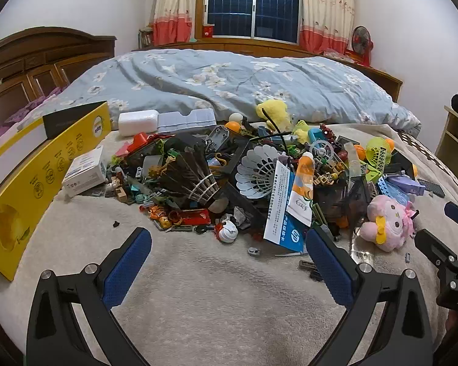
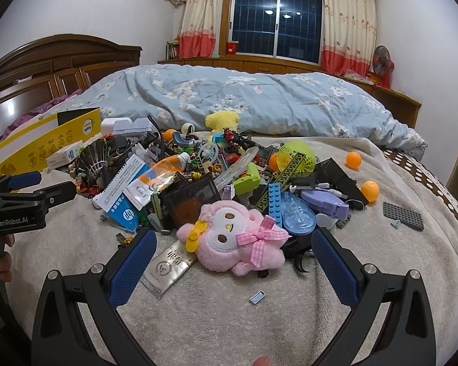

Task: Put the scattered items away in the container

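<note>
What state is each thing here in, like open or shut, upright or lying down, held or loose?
Left gripper: jaws open, empty.
Right gripper: jaws open, empty, just short of the plush.
Pink bunny plush toy with gingham bow: lying loose, face up.
Orange-and-white squeeze tube: capped, lying on the pile.
Yellow cardboard box: standing beside the pile, left.
Dark feather shuttlecock: lying on its side.

I had bare beige blanket (image 1: 213, 289) ahead of my left gripper (image 1: 229, 262), jaws spread wide, nothing blocking until the toy pile's (image 1: 244, 177) near edge. On my right, the pink plush (image 2: 232, 241) sat squarely between the parted fingers of the right gripper (image 2: 233, 259), walling off the heap. The yellow box (image 1: 30, 183) fenced the left side.
</note>
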### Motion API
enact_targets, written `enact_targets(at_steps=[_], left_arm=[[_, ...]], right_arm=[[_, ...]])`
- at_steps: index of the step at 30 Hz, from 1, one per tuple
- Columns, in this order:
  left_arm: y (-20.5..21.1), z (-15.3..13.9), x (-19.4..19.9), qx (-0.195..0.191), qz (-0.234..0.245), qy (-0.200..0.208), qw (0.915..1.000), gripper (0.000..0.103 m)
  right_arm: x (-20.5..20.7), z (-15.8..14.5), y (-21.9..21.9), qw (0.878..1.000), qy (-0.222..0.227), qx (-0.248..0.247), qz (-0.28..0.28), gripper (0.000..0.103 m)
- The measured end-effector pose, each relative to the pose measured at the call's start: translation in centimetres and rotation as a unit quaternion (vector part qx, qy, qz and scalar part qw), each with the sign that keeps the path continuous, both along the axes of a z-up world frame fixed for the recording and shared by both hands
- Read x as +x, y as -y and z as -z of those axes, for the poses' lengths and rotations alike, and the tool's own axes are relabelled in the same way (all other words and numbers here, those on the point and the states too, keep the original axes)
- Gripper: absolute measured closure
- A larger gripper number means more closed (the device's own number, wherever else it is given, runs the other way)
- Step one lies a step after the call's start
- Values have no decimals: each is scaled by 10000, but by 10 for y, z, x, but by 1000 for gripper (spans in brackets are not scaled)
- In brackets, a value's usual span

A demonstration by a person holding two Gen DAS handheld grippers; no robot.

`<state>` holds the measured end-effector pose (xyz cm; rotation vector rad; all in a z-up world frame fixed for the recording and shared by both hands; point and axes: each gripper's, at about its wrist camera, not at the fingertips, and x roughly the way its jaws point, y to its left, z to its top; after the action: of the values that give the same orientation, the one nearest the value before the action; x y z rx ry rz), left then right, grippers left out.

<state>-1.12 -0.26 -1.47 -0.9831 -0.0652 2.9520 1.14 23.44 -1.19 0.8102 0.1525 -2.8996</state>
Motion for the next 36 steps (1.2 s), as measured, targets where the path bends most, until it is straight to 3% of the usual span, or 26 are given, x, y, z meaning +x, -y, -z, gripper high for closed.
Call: enact_targets(at_steps=[24, 30, 34, 36], left_arm=[[-11, 11, -5, -25, 180, 229, 9996, 0], [-29, 34, -16, -310, 427, 547, 9971, 0], [-40, 56, -26, -355, 607, 958, 9929, 0], [-45, 67, -29, -361, 649, 1140, 9907, 0]], right_arm=[[-3, 5, 1, 9999, 111, 37, 35, 0], [-16, 24, -1, 9972, 708, 168, 175, 0], [-26, 47, -1, 9902, 1255, 505, 361, 0], [-28, 52, -4, 9887, 1420, 358, 323, 0]])
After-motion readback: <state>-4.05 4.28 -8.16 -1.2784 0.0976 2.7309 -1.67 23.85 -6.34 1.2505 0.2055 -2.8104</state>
